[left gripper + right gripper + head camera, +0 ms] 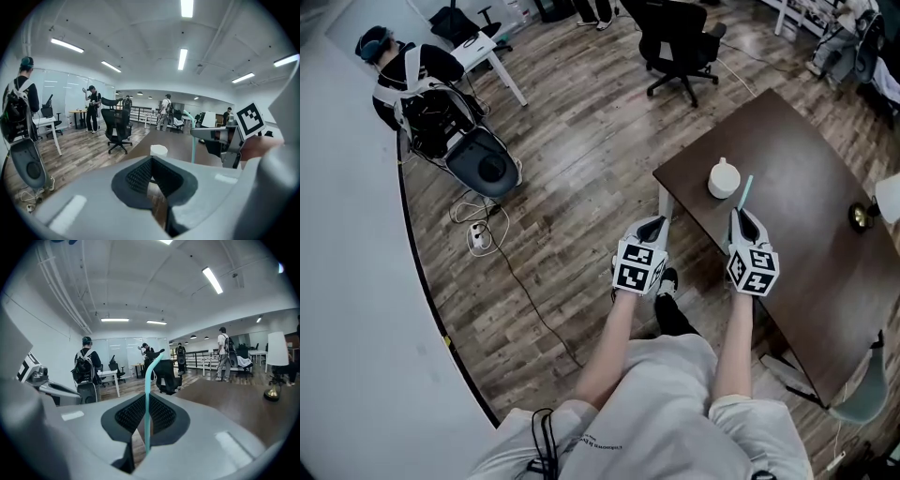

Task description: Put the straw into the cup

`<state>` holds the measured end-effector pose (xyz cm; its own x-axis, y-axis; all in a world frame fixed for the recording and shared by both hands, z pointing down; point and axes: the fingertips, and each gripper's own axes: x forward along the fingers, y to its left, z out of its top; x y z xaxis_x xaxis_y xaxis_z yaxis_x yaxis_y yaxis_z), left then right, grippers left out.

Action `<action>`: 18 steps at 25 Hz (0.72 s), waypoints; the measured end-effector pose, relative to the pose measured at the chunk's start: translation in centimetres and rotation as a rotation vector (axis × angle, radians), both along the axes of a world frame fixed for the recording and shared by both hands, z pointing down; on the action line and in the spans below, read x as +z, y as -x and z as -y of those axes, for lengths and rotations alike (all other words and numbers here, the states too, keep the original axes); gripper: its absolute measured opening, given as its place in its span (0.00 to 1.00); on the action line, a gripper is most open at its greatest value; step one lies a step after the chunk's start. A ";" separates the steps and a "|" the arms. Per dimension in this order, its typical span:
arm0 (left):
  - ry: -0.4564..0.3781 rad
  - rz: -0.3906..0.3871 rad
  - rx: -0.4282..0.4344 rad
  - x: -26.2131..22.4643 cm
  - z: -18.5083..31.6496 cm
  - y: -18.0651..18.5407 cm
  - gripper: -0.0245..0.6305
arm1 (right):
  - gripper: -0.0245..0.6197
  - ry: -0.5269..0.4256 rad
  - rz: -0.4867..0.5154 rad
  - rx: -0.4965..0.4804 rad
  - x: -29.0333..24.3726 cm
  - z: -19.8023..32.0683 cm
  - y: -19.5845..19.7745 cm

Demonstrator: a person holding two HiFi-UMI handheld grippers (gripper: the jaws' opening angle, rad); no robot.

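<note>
A white cup (724, 178) stands near the left corner of the dark brown table (806, 234). My right gripper (742, 218) hovers just in front of it, shut on a teal straw (744, 193) that points up and away beside the cup. In the right gripper view the straw (147, 399) rises upright from between the jaws, its bent tip at the top. My left gripper (653, 226) is shut and holds nothing, just off the table's left edge. The left gripper view shows the cup (159, 150), the straw (192, 143) and the right gripper (219, 139) ahead to the right.
A lamp with a brass base (862, 217) stands on the table's right side. A black office chair (679, 42) is beyond the table. A person with a backpack (412, 80) is at the far left, and cables (483, 234) lie on the wooden floor.
</note>
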<state>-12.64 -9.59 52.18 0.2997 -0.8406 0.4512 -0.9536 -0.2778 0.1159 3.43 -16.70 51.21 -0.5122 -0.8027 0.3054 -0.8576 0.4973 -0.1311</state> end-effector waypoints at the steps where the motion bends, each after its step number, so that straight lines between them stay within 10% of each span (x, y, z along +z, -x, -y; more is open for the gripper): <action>1: 0.004 -0.002 0.000 0.0 0.8 0.2 0.04 | 0.11 0.002 0.002 0.002 -0.1 0.7 0.2; 18: 0.035 0.046 0.108 0.8 14.3 -1.6 0.04 | 0.11 -0.009 0.073 0.091 -0.7 13.5 -1.5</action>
